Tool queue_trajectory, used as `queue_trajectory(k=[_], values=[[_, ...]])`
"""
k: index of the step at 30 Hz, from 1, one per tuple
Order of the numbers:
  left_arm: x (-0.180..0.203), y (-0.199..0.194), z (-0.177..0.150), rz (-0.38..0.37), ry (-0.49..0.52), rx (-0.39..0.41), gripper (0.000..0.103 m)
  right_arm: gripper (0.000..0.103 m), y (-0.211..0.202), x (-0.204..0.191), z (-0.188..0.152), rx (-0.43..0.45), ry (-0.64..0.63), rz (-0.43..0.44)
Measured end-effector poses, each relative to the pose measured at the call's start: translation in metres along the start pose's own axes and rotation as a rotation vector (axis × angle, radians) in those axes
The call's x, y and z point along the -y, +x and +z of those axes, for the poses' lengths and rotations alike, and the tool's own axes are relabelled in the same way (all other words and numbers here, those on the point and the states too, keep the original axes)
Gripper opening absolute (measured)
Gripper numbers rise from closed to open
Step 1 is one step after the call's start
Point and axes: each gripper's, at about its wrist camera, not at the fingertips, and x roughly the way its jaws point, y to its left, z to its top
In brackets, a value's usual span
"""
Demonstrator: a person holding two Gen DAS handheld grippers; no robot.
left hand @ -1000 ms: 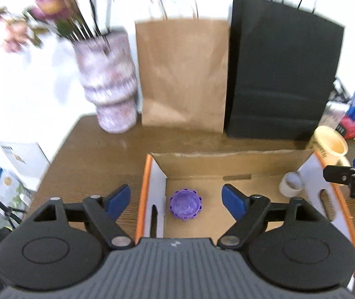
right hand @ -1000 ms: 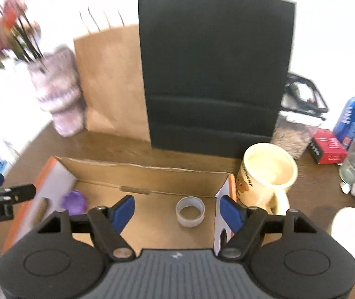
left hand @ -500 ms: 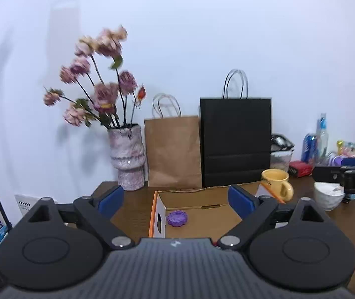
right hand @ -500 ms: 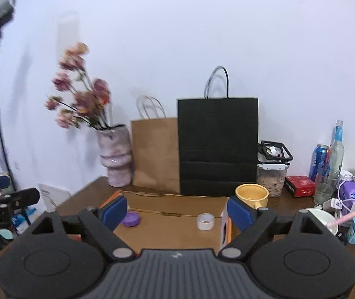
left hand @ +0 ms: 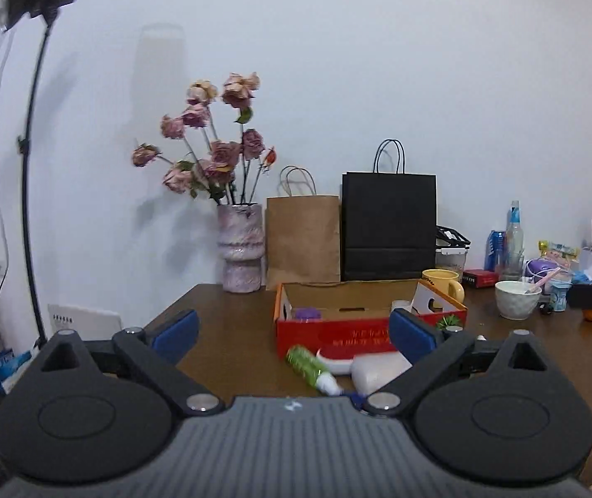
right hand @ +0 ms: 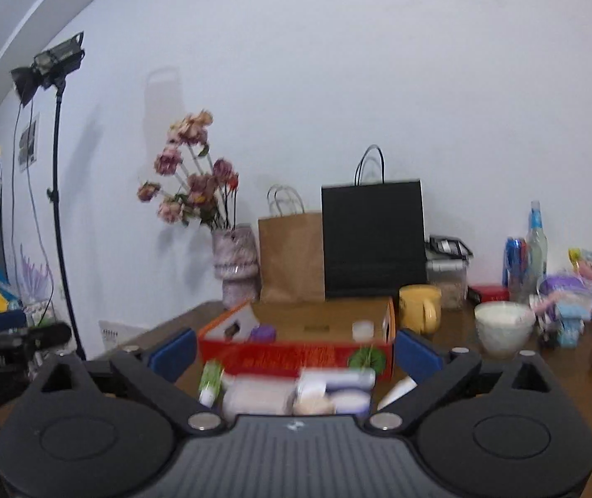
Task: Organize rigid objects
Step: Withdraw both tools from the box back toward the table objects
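While both tools hang above the near edge of the bench, nothing is between their fingers: the left tool stands wide, and the right tool stands wide too, each with its blue pads far apart. I judge that they are held back and high like this to look over the whole scene before the next pick.

The red cardboard box sits in the middle of the bench with its open top up, so it seems to be the place where the rigid things go. Already inside it lie a purple round piece at the left and a small white ring at the right.

Just in front of the box, on the near side, wait the things not yet sorted: a green tube with a white cap lying on its side, and a white bottle beside it. In the right view this group is blurred, so I cannot tell how many pieces there are.

A yellow mug and a white bowl stand to the right of the box, apart from it. Far behind, the vase with flowers and two paper bags lean at the wall, out of the way.
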Motion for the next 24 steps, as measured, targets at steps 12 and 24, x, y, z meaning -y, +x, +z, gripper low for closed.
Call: queue_trajectory(k=[12,24], values=[[0.004,-0.114,-0.066,0.016,0.003,0.024,0.103,0.102,-0.084,-0.033,-0.086,-0.077,0.075,-0.031],[0.019,-0.115,-0.078,-0.023,0.033,-0.010,0.103,0.103,-0.107,-0.026,-0.101,-0.075,0.101,-0.054]])
